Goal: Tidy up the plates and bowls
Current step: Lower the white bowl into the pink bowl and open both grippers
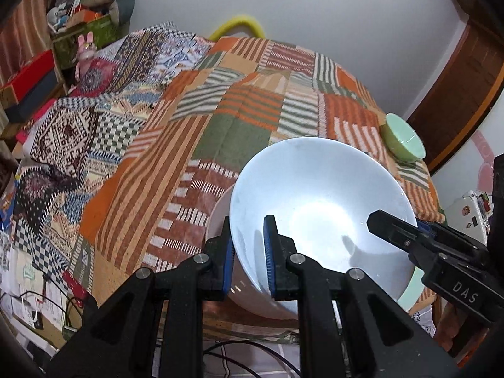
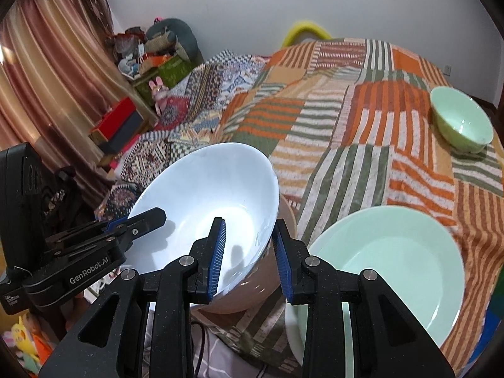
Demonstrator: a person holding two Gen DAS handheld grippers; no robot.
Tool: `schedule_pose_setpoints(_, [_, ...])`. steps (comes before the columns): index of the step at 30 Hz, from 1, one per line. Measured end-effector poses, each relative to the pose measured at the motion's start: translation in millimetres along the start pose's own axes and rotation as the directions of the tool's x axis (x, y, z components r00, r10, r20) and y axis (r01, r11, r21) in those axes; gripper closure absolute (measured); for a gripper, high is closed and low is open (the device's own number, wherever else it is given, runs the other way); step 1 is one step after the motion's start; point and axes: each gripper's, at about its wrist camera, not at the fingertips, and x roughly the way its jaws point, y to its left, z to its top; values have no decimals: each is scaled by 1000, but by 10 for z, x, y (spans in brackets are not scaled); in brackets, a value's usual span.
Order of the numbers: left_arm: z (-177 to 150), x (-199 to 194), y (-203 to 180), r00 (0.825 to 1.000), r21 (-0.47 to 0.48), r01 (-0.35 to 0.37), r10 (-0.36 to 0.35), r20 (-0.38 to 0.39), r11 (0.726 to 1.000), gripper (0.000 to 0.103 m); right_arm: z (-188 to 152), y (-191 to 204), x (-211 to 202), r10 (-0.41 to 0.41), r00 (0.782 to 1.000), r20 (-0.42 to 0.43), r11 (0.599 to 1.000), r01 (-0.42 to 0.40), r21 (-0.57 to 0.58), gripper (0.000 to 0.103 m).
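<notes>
From my remote feed: a striped patchwork blanket [image 2: 362, 119] covers the bed, a yellow foam ring [image 1: 237, 25] at twelve o'clock, brown curtains [image 2: 47, 94] and a red box [image 2: 116, 123] toward ten.

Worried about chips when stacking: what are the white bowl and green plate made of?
White bowl: likely glazed ceramic or opal glass, judging by its glossy glare and thin rim. Green plate: seemingly similar pale-green glassware, smooth and shiny.
</notes>
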Motion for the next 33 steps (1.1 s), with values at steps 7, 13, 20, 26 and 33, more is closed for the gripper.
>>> schedule_pose_setpoints(7, [-68, 206, 121, 999, -25, -18, 17, -50, 1000, 88, -68, 20, 194, 0, 998, -57, 1000, 0, 1, 75])
schedule_pose_setpoints(13, [-97, 348, 154, 996, -17, -44, 42, -76, 999, 88, -96, -2, 324, -2, 996, -92, 1000, 3, 10, 75])
schedule_pose_setpoints(20, [-110, 439, 181, 995, -13, -42, 40, -95, 999, 88, -115, -46, 394, -1, 994, -113, 1000, 2, 14, 75])
schedule_pose_setpoints(26, [-116, 485, 167, 995, -6, -39, 38, -93, 999, 88, -133, -79, 442, 3, 992, -126, 1000, -1, 14, 75])
schedule_pose_setpoints(33, [-101, 498, 194, 995, -14, -32, 31, -99, 999, 88, -107, -43, 452, -2, 990, -138, 1000, -1, -21, 73])
